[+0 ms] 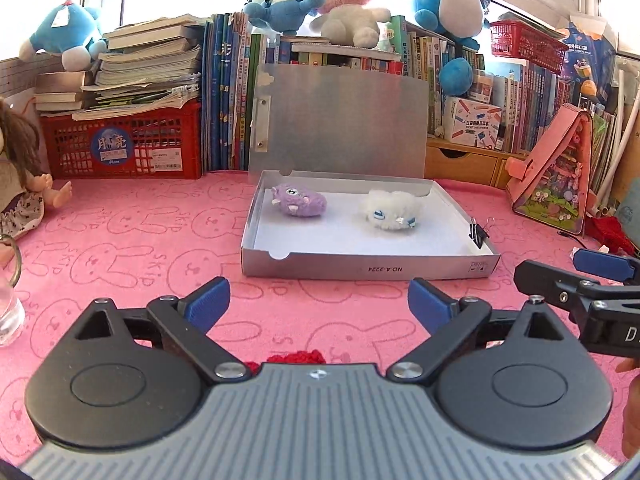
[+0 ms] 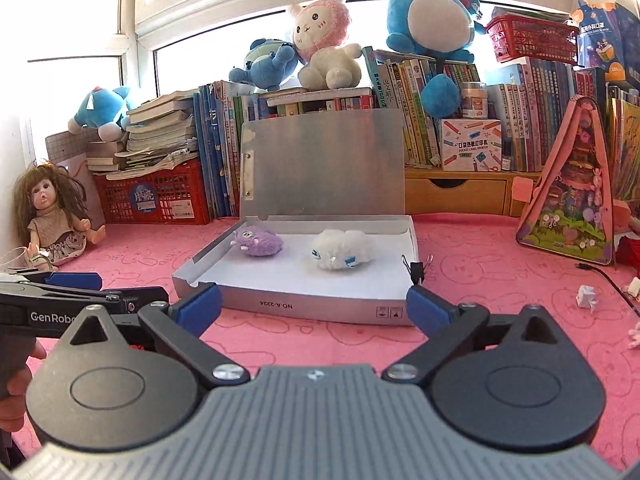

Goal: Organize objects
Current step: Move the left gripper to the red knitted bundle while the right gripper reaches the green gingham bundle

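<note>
An open silver box (image 1: 368, 268) (image 2: 312, 308) lies on the pink mat, lid upright at the back. Inside lie a purple plush (image 1: 299, 200) (image 2: 258, 241) on the left and a white plush (image 1: 392, 209) (image 2: 341, 249) on the right. A black binder clip (image 1: 478, 233) (image 2: 416, 269) sits on the box's right wall. My left gripper (image 1: 319, 304) is open and empty, just in front of the box. My right gripper (image 2: 314, 312) is open and empty, close to the box's front wall. A red knitted thing (image 1: 296, 358) peeks out under the left gripper.
Books, a red crate (image 1: 124, 146) and plush toys line the back. A doll (image 2: 50, 216) sits at the left, a glass jar (image 1: 8, 308) by it. A pink triangular case (image 2: 572, 208) stands at the right, with a cable (image 2: 600, 272) and paper scraps (image 2: 586, 297) near it.
</note>
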### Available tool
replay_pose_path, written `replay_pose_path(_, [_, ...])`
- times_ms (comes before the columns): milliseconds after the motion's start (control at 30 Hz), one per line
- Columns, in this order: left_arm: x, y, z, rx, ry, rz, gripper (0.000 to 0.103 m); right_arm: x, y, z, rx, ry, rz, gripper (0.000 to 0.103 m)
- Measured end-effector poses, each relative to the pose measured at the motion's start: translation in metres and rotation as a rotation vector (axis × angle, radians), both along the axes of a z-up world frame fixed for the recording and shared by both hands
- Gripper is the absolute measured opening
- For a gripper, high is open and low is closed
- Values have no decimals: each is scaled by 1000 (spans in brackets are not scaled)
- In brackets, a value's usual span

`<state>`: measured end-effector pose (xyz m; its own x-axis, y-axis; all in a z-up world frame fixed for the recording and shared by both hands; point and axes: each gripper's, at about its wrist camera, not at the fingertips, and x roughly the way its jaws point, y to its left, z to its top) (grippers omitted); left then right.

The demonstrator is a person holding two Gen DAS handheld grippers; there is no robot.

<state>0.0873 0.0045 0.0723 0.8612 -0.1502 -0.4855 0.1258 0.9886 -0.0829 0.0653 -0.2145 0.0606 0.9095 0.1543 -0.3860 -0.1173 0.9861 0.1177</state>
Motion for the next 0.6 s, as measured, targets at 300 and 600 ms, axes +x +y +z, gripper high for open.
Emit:
replay_pose_path(300, [-33, 6, -32, 42, -28, 78, 100, -17, 7, -37, 27, 69, -46, 103])
replay_pose_path(600, [-28, 1, -61, 76, -20, 124, 102, -13, 28, -61, -39, 44, -50, 103])
